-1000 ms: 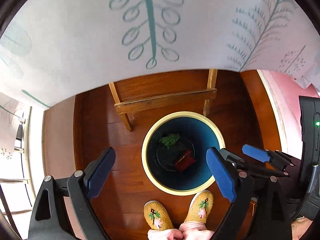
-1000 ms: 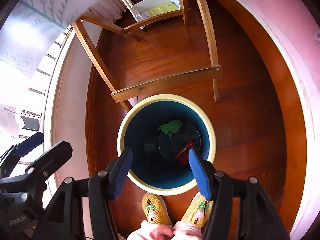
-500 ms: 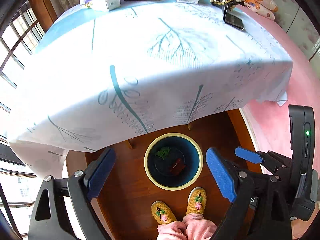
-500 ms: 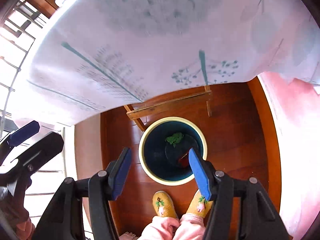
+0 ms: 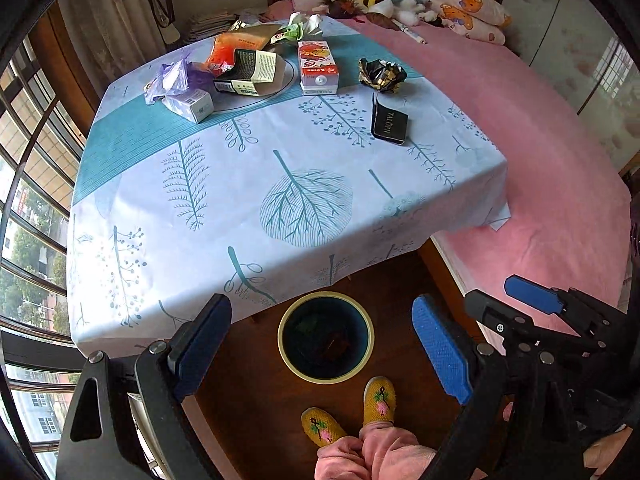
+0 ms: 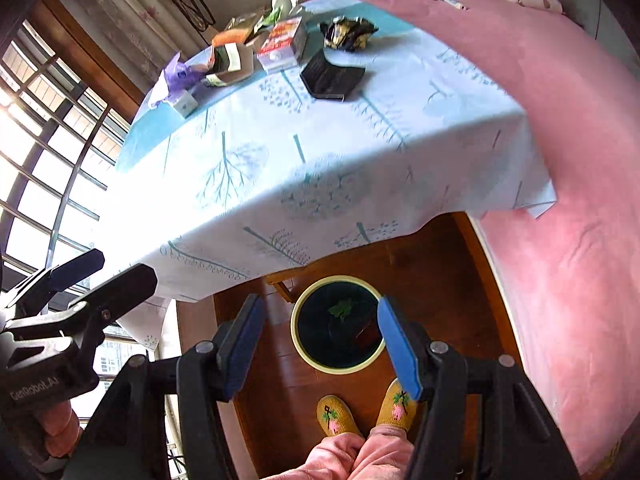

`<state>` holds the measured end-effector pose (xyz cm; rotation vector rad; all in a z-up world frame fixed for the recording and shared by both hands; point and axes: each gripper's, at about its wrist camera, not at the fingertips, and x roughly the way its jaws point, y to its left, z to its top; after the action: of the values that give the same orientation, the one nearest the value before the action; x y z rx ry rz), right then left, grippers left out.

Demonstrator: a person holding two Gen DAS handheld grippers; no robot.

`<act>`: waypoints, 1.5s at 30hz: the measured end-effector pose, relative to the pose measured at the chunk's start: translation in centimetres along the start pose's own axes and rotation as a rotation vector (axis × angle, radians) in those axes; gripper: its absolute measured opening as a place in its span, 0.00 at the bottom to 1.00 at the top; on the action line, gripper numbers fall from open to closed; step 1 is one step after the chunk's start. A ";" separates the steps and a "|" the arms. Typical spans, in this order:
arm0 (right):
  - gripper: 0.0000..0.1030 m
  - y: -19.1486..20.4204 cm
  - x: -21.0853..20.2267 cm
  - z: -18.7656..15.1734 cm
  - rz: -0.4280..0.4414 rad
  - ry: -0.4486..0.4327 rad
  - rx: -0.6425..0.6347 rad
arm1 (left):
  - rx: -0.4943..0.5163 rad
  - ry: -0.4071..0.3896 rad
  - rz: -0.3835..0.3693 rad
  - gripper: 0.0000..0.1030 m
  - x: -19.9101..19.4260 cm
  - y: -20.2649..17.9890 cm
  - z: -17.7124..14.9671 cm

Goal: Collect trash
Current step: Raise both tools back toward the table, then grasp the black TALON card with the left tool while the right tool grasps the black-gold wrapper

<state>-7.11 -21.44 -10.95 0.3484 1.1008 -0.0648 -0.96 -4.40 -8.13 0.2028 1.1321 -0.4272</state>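
Trash lies at the far end of the leaf-print tablecloth (image 5: 280,168): a purple wrapper (image 5: 172,78), a small white box (image 5: 190,105), an open brown carton (image 5: 250,70), a red-and-white carton (image 5: 318,66), crumpled black-gold foil (image 5: 382,74) and a black box (image 5: 389,124). On the floor below the table's near edge stands a blue bin (image 5: 294,340) with a cream rim; it holds a green scrap (image 6: 342,308) and a dark red piece (image 6: 366,336). My left gripper (image 5: 320,306) is open and empty, high over the bin. My right gripper (image 6: 320,302) hangs beside it, also open and empty.
A pink bed (image 5: 540,140) runs along the table's right side, with soft toys (image 5: 460,4) at its head. Barred windows (image 5: 28,184) fill the left. The person's feet in yellow slippers (image 5: 378,396) stand on the wooden floor just before the bin.
Both grippers have risen from just above the bin to above table height, so the tabletop and its trash have come into view. Neither has taken hold of anything.
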 end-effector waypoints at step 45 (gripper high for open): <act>0.56 -13.6 8.5 21.5 0.157 0.055 -0.157 | 0.028 0.257 0.153 0.88 19.8 -10.3 19.9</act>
<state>12.21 -39.83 -13.03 0.2963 1.1220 0.1703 18.16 -25.54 -17.19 0.3744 1.3526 -0.2860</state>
